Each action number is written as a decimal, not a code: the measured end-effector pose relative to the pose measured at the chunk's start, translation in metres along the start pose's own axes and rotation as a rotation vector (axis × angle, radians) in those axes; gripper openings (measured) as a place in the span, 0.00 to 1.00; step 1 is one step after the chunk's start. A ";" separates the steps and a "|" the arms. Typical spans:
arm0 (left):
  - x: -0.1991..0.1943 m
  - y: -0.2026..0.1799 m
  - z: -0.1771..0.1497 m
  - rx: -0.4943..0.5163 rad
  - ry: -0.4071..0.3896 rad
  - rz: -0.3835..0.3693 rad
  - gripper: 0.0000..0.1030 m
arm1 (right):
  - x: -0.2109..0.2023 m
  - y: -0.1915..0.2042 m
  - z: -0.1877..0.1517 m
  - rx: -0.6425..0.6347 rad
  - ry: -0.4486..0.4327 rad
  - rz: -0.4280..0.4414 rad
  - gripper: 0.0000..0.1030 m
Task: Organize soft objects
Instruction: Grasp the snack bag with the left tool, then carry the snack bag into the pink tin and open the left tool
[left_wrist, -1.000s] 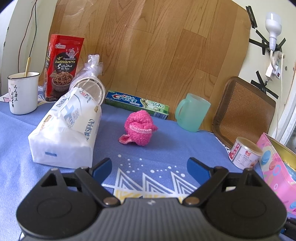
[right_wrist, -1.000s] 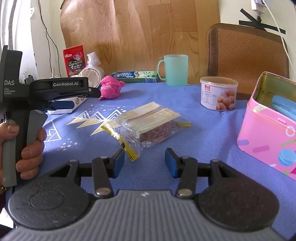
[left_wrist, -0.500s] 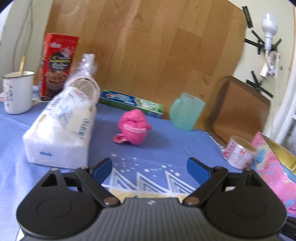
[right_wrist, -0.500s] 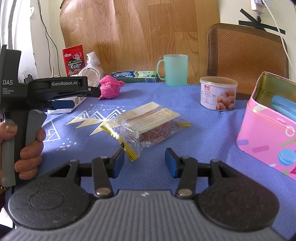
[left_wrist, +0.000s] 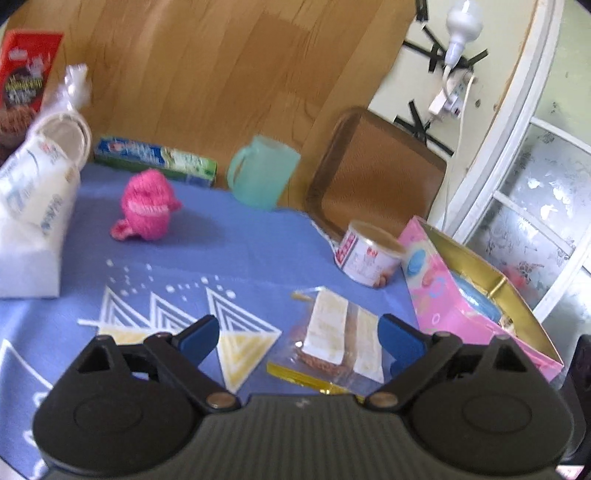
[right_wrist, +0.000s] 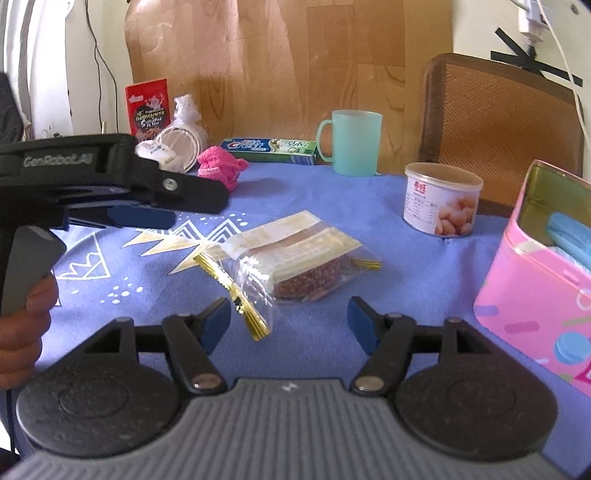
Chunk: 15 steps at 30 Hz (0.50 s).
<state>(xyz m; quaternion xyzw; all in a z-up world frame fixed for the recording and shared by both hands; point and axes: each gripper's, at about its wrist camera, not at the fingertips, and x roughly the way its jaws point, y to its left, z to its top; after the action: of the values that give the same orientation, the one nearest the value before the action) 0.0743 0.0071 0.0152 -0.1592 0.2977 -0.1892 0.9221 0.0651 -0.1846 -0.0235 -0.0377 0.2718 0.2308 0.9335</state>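
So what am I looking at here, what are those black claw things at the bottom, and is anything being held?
Each picture comes from a camera mounted on a hand-held gripper, looking forward along its two blue-tipped fingers. No robot: a person holds one tool in each hand. One view shows the left gripper, the other the right gripper; the right view also catches the left tool from the side, with the person's hand on its handle. Both grippers are empty, jaws opening. On the blue tablecloth lie a bagged snack cake, a pink fuzzy sock, a tissue pack, a green mug, a can and an open pink tin.
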 end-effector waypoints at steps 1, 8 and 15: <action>0.004 -0.001 0.000 -0.003 0.013 0.000 0.93 | 0.002 0.000 0.001 -0.002 0.003 0.001 0.73; 0.039 -0.020 -0.004 0.020 0.128 -0.038 0.57 | 0.018 0.010 0.011 -0.056 0.015 -0.038 0.63; 0.005 -0.065 0.006 0.126 0.021 -0.068 0.53 | -0.022 0.010 0.010 -0.009 -0.162 -0.114 0.54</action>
<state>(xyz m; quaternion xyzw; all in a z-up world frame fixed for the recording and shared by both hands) 0.0656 -0.0511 0.0439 -0.1089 0.2890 -0.2405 0.9202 0.0492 -0.1826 -0.0029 -0.0385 0.1918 0.1810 0.9638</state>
